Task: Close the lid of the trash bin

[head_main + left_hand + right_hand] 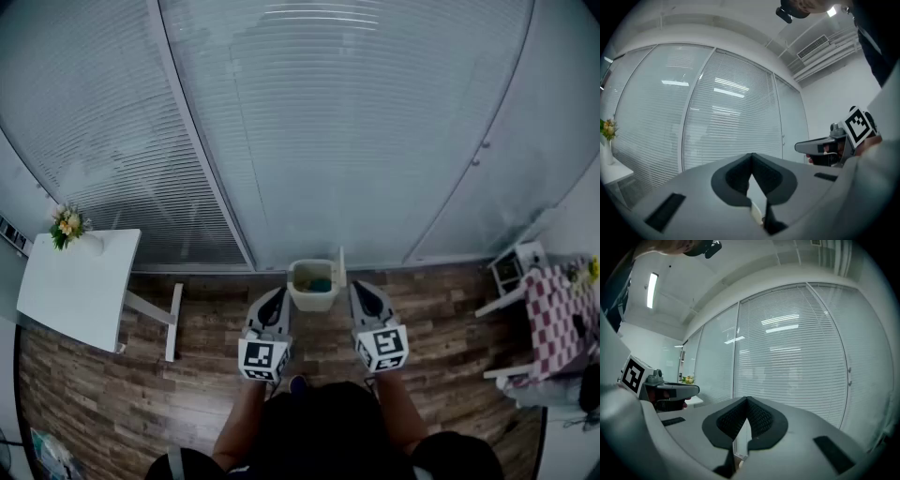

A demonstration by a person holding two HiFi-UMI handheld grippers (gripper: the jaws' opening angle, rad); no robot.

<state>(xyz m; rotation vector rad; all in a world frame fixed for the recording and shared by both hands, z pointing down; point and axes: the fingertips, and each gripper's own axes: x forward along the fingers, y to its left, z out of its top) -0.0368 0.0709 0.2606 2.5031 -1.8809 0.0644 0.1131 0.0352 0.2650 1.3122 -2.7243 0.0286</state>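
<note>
A small cream trash bin (313, 286) stands on the wooden floor against the glass wall, with something teal inside. Its lid (341, 267) stands upright at the bin's right edge. My left gripper (277, 293) is held level just left of the bin, and my right gripper (360, 289) just right of it, both above the floor. In the left gripper view the jaws (751, 157) meet at the tip, shut on nothing. The right gripper's jaws (746, 401) are likewise shut and hold nothing. Each gripper view shows the other gripper at its side.
A white table (80, 281) with a flower vase (67, 225) stands at the left. At the right are a table with a checked cloth (558, 314) and a white chair (514, 267). A glass wall with blinds (328, 141) runs behind the bin.
</note>
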